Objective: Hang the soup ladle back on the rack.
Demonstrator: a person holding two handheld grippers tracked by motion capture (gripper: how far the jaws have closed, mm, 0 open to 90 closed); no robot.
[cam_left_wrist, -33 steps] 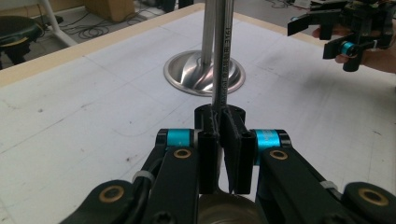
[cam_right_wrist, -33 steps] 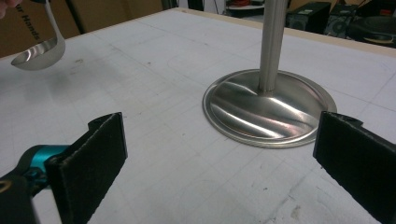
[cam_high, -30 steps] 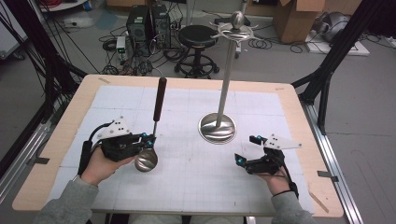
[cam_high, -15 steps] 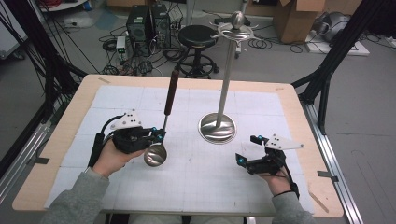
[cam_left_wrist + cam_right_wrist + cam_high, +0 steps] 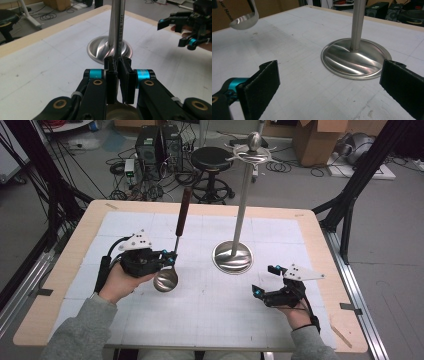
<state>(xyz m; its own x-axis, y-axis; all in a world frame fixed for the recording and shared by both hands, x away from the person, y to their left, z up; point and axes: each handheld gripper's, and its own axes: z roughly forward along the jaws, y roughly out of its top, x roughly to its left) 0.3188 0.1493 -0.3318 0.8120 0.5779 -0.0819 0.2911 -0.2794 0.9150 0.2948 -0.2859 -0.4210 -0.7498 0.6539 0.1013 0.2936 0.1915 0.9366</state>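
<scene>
A steel ladle (image 5: 165, 280) with a dark brown handle stands nearly upright, its bowl low over the white mat. My left gripper (image 5: 172, 259) is shut on its thin metal shaft (image 5: 120, 32), pads (image 5: 112, 72) pinching it just above the bowl. A steel stand (image 5: 243, 205) with a round base (image 5: 232, 256) and hooks at the top rises mid-table, right of the ladle. My right gripper (image 5: 265, 280) rests open near the front right, pointing at the base (image 5: 357, 60), with nothing between its jaws (image 5: 329, 72). The ladle bowl (image 5: 244, 21) hangs at the upper left there.
The table's wooden edge (image 5: 200, 210) frames the white mat. Behind the table on the floor are a black stool (image 5: 212, 160), computer cases (image 5: 155, 145), cables and cardboard boxes (image 5: 315, 140). Black frame posts (image 5: 360, 175) stand at both sides.
My left gripper has carried the ladle up and to the right, toward the stand. The ladle's handle now leans a little to the right. The right gripper has stayed put.
</scene>
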